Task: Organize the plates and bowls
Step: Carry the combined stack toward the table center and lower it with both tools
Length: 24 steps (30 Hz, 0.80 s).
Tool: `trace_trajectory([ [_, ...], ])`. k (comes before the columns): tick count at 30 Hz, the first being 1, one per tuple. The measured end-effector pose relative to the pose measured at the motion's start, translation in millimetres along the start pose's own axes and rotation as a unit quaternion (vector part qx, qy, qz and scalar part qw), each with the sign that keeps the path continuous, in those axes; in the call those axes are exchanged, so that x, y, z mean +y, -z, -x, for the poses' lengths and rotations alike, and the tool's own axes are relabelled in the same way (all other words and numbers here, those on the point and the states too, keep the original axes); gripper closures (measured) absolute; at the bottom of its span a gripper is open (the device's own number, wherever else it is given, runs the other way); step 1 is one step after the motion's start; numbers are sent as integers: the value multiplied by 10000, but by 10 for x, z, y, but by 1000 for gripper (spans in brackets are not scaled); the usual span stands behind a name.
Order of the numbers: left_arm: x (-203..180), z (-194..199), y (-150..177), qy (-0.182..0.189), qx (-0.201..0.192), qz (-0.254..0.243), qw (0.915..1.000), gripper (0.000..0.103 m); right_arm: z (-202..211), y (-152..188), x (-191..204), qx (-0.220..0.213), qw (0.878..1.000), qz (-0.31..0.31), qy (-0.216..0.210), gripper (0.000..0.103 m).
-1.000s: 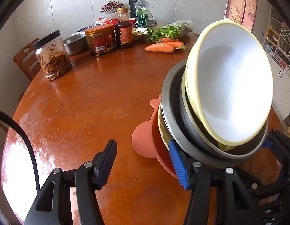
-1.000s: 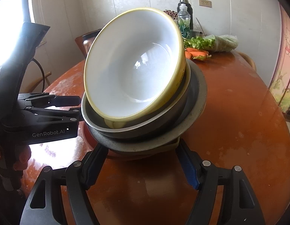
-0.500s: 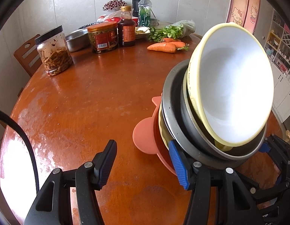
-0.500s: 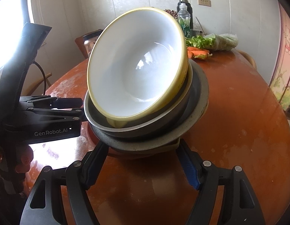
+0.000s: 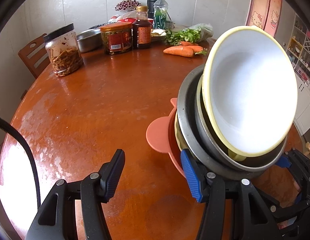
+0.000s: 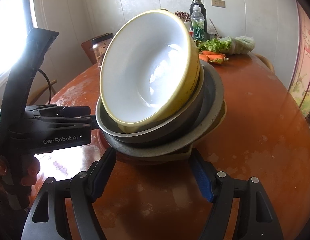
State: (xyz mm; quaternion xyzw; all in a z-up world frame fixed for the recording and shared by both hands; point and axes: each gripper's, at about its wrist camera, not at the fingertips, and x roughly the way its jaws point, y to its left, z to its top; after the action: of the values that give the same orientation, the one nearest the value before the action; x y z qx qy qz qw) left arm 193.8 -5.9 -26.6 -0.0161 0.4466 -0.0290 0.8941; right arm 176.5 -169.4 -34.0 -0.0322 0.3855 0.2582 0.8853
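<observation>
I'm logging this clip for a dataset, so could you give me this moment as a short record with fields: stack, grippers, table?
stack: yellow-rimmed white bowl on top, tilted, over a steel bowl, a grey plate and a pink dish
right gripper: jaws on either side of the stack's base
left gripper: beside the stack, nothing between its jaws
table: jars, bottles, carrots at the far edge

Round wooden table (image 5: pixel 107 104), jars (image 5: pixel 63 52), carrots (image 5: pixel 180 51), greens (image 5: pixel 185 36)
</observation>
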Motion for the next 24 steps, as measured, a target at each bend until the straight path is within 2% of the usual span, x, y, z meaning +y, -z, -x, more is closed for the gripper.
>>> trace_trajectory([
  [24,92,82,63,107,-49,259,9996,40,28,1,30,-88,9998,-65,162,25],
])
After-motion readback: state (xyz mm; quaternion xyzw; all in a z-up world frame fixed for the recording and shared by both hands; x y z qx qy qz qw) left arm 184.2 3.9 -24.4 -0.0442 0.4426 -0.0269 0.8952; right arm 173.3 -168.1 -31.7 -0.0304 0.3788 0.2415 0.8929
